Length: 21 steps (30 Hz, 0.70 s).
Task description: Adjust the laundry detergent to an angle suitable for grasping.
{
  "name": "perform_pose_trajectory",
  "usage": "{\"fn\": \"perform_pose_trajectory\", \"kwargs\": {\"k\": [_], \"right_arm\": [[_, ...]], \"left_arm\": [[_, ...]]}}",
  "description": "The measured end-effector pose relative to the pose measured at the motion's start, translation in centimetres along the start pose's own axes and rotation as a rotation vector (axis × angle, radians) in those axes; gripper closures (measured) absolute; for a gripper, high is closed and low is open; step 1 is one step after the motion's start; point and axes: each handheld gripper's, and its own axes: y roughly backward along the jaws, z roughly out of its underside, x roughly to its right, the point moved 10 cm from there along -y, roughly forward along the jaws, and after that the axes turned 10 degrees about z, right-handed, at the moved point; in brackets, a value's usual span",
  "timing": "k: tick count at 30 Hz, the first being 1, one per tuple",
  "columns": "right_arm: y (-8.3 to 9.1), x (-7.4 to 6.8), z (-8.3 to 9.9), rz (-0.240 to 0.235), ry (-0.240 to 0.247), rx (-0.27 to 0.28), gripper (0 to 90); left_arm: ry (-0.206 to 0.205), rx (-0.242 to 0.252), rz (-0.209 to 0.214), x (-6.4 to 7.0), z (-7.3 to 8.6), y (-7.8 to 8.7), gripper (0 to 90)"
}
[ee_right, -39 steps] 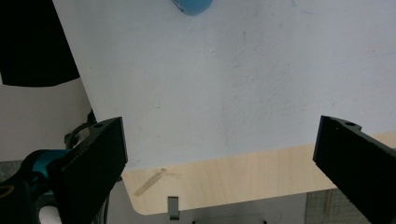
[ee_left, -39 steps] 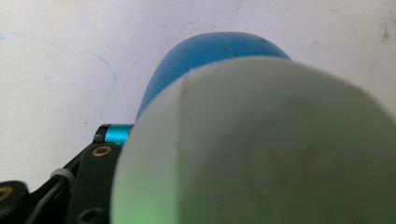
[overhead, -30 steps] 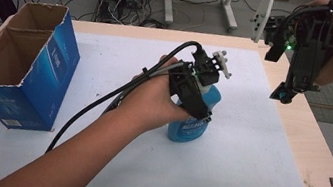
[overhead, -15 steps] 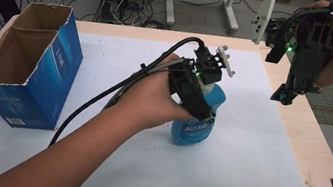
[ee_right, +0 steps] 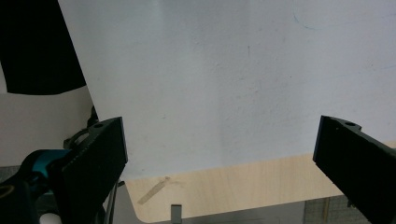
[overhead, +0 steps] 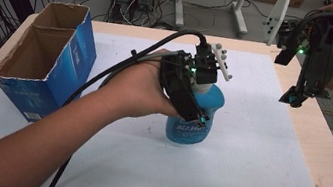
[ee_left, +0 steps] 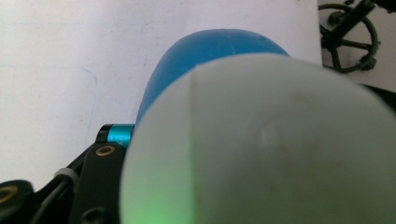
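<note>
The left gripper (overhead: 194,90) is clenched on the blue bottle (overhead: 200,114), upright mid-table near the box (overhead: 46,59). The right gripper (overhead: 304,92) hangs released. The plastic looks slick and top-heavy; grip the neck.

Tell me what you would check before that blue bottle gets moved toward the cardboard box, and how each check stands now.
1. Left gripper closed on the spray bottle near its white head: ok.
2. Bottle upright, base on the white mat: ok.
3. Grip firm enough to lift: cannot tell; the left gripper view is too close and blurred.
4. Cardboard box open at the top: ok.
5. Mat between bottle and box free of obstacles: ok.
6. Right gripper open, held aside above the table's right edge: ok.
</note>
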Motion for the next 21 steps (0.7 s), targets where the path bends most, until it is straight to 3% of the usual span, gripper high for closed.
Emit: {"fn": "perform_pose_trajectory", "kwargs": {"k": [1,2,3,4,6,9,21], "right_arm": [[0.0,0.0,0.0,0.0,0.0,0.0,1.9],[-0.1,-0.2,-0.1,-0.001,0.008,-0.004,1.9],[-0.1,-0.2,-0.1,-0.001,0.008,-0.004,1.9],[0.0,-0.4,-0.2,-0.002,0.01,-0.006,1.9],[-0.1,-0.5,-0.3,-0.004,0.018,-0.004,1.9],[-0.3,-0.8,-0.6,-0.006,0.025,-0.005,1.9],[0.0,-1.1,-1.2,-0.004,0.027,-0.011,1.9]], "left_arm": [[0.0,0.0,0.0,0.0,0.0,0.0,42.9],[-0.038,0.001,0.022,0.3,0.3,0.5,43.0],[-0.038,0.001,0.022,0.3,0.3,0.5,43.0],[-0.064,-0.002,0.038,0.6,0.8,0.9,42.9],[-0.064,-0.002,0.038,0.6,0.8,0.9,42.9],[-0.112,-0.012,0.079,1.1,2.0,1.7,42.9],[-0.202,-0.012,0.205,2.0,4.7,2.7,43.0]]}}
